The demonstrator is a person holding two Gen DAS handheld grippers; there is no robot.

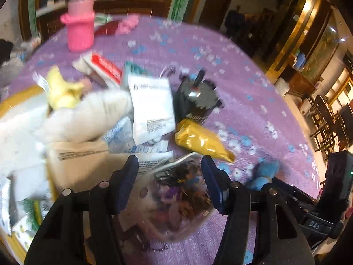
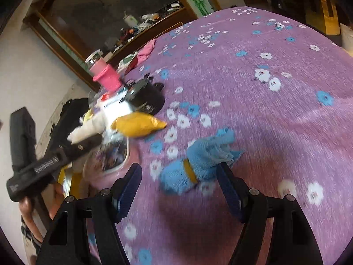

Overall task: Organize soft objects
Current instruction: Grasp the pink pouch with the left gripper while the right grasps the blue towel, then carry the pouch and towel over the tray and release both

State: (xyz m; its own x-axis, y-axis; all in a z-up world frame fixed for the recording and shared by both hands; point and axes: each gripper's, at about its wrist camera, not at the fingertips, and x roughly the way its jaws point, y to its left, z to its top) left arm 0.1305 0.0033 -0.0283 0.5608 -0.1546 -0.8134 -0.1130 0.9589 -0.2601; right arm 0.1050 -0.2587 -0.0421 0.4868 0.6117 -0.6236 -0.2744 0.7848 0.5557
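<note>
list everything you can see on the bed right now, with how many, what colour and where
bedspread: one, purple with white and blue flowers, under everything
pink bottle sleeve: one, far side of the pile
white packet: one, middle of the pile
white plush: one, left of the packet
yellow pouch: one, right edge of the pile
black device: one, behind the pouch
clear bag: one, dark mixed contents, between the left tool's fingers
blue cloth bundle: one, yellow band, alone, ahead of the right tool
left tool: black, blue pads
right tool: black, open
</note>
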